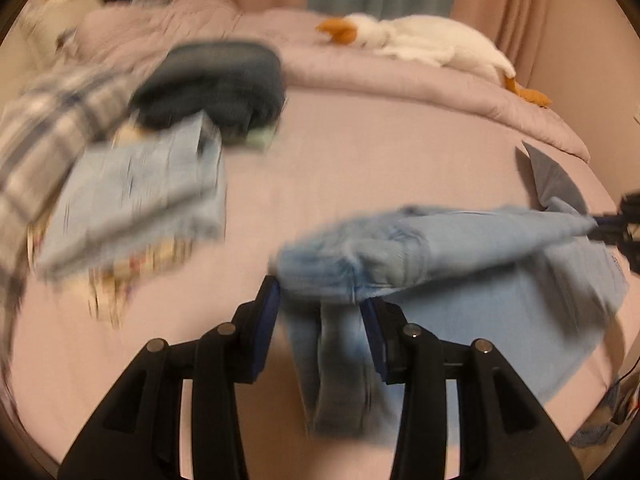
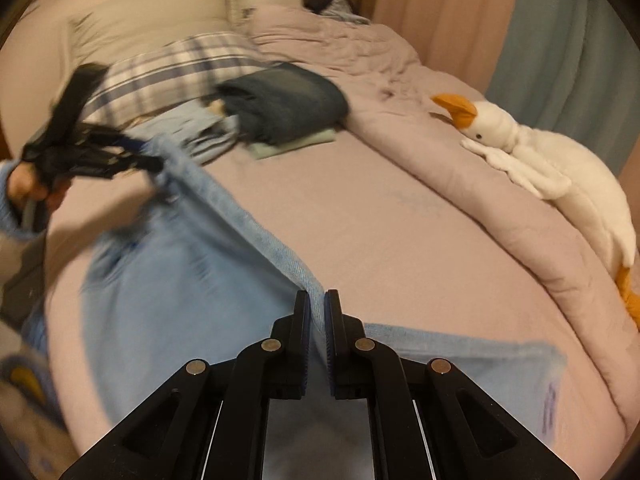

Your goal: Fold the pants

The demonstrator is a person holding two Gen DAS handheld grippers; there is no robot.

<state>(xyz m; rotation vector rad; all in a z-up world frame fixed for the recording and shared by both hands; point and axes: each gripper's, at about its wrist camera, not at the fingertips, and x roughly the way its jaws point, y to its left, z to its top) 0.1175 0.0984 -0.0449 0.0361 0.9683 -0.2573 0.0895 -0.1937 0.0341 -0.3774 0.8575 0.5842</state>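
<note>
Light blue pants (image 1: 460, 248) hang stretched between my two grippers above the pink bed (image 1: 360, 152). My left gripper (image 1: 320, 300) has its jaws apart around a bunched edge of the pants, which sags between them. My right gripper (image 2: 318, 300) is shut on the pants' edge (image 2: 248, 224); the cloth runs taut to the left gripper (image 2: 132, 160), seen at the left in the right wrist view. The right gripper shows at the far right of the left wrist view (image 1: 616, 224). The views are motion blurred.
A stack of folded clothes (image 1: 136, 196) with a dark folded garment (image 1: 216, 80) lies at the left by a plaid pillow (image 2: 168, 68). A white goose plush (image 2: 540, 160) lies on the rumpled quilt (image 2: 460, 208) at the right. Curtains hang behind.
</note>
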